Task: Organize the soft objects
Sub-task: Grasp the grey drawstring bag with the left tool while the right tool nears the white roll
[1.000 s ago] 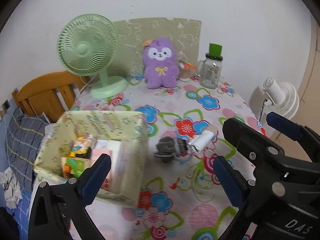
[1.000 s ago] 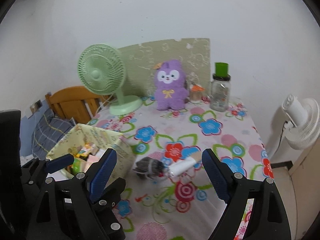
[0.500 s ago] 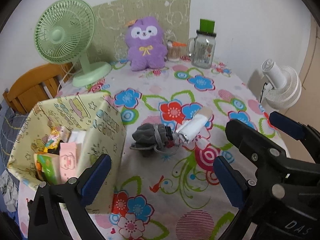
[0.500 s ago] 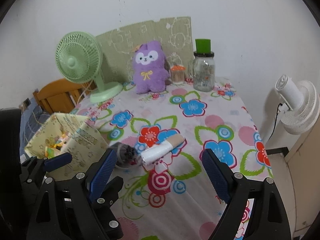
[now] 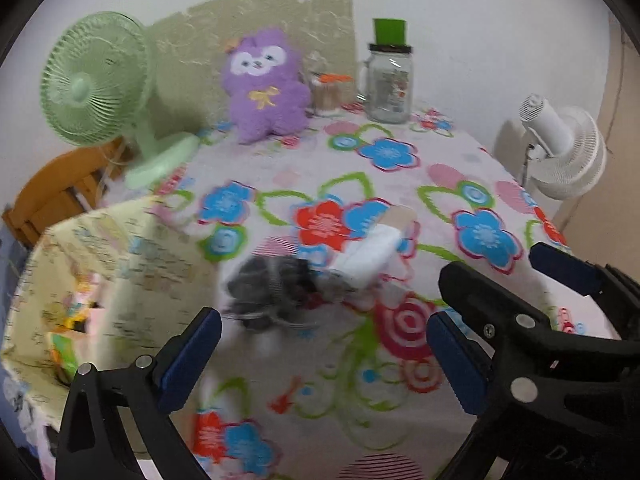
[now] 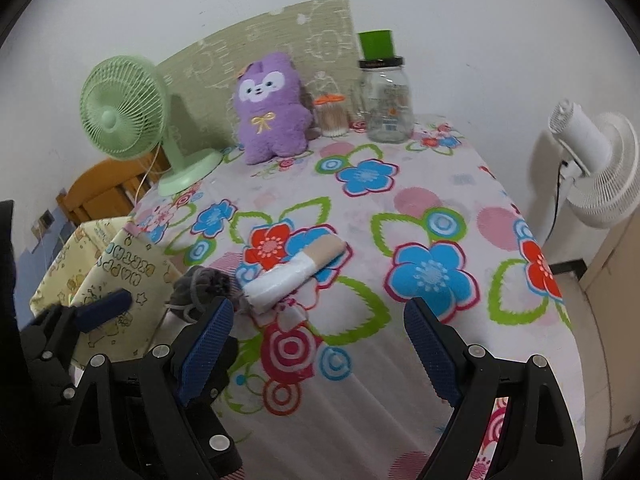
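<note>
Soft objects: a grey pouch and a white-and-beige roll lie touching end to end on the flowered tablecloth, near the middle of the table.
Left gripper: fingers spread wide and holding nothing; it hangs above the cloth on the near side of the pouch, apart from it. Its blue pads frame the blurred pouch from below.
Right gripper: fingers apart and holding nothing, above the cloth just on the near side of the roll's white end; its left pad covers part of the pouch's drawstring side.
Grey pouch: in the left wrist view it is smeared by motion blur, so its cord and folds are hard to make out.
Roll: the white part is nearer, the beige end farther; also blurred in the left wrist view.
Yellow box: stands open just left of the pouch; its contents are blurred, with only coloured packets showing, and its near corner is cut off by the left gripper.
Purple plush: upright at the far edge against a pale green board.
Beside the plush: a green fan to its left, a small orange-lidded jar and a glass jar with a green cap to its right.
Off the table: a white fan at right and a wooden chair at left, partly hidden by the box.
</note>
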The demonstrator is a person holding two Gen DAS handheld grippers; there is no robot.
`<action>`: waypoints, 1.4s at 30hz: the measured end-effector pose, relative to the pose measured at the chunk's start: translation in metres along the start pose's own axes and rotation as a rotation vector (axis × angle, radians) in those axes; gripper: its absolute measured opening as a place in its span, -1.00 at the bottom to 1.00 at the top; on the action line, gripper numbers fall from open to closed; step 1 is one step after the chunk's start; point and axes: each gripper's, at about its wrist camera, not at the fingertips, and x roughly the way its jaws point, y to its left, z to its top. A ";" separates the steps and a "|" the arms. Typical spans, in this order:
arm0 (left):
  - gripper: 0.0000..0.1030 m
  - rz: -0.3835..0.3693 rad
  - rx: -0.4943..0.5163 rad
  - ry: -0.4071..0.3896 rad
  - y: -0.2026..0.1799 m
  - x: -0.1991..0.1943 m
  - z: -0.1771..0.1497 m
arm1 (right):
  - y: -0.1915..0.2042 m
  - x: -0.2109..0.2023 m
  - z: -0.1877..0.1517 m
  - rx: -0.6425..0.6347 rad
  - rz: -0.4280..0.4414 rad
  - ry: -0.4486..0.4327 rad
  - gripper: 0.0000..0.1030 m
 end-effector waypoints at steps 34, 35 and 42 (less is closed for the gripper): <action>0.98 0.123 -0.243 0.080 0.013 0.074 0.009 | -0.001 0.076 0.025 -0.162 0.001 0.113 0.73; 0.95 0.110 -0.249 0.080 0.015 0.074 0.009 | -0.001 0.077 0.025 -0.161 0.005 0.114 0.73; 0.56 0.095 -0.276 0.058 0.019 0.071 0.006 | -0.002 0.086 0.029 -0.157 0.006 0.140 0.73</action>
